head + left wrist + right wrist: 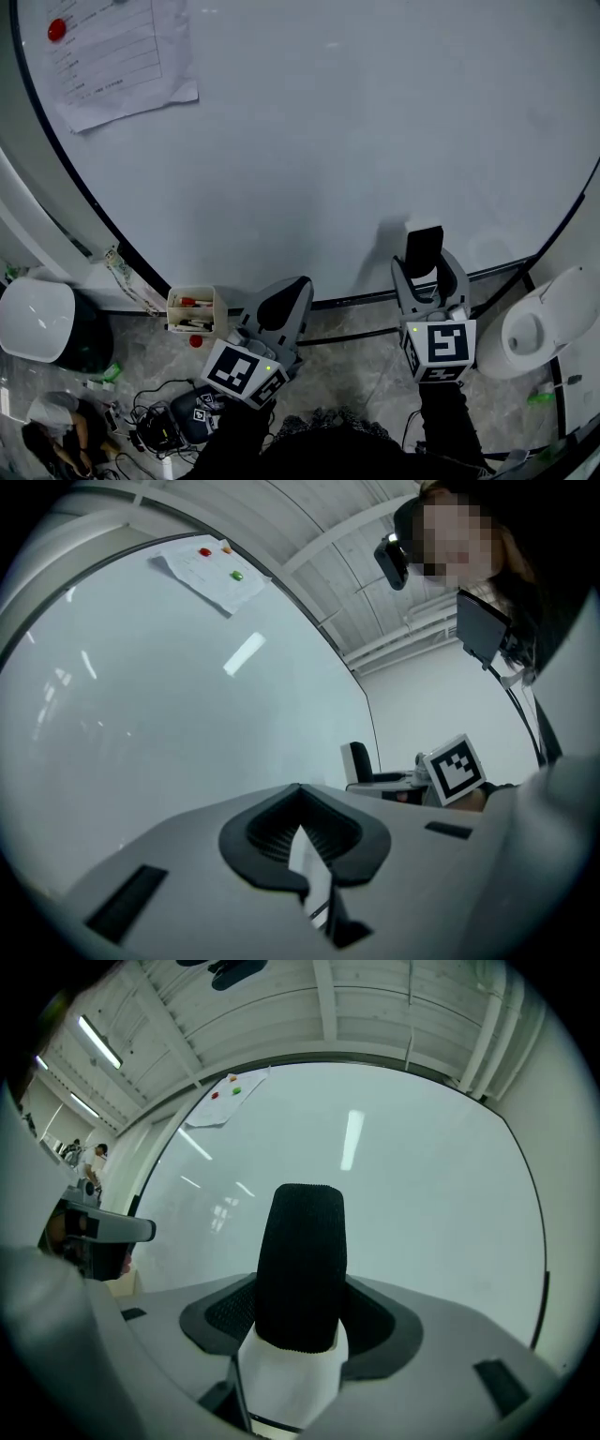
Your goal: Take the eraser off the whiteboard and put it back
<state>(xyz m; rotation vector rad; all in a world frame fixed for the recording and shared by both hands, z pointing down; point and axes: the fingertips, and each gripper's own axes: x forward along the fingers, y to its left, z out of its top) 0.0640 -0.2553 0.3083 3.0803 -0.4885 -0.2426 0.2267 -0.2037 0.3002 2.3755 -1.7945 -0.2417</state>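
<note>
Black-and-white block eraser (pixel 300 1269) sits clamped in the right gripper (pixel 300 1321), long axis along the jaws, far end toward the glossy white whiteboard (pixel 328 141) (contact unclear). One small cream box (pixel 172 311) holds marker pens (pixel 192 302). One eraser only; the left gripper (pixel 302 834) is closed, empty.

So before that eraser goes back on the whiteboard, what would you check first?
1. Right tongs grip the eraser: ok, it is clamped between the jaws.
2. Eraser touching the whiteboard: cannot tell from these views.
3. Board bare around the eraser: ok, no sheet or magnet there.
4. Left tongs out of the way: ok, shut, empty, off to the left.
5. Pinned paper clear of the spot: ok, far up in the board's top left corner.
</note>
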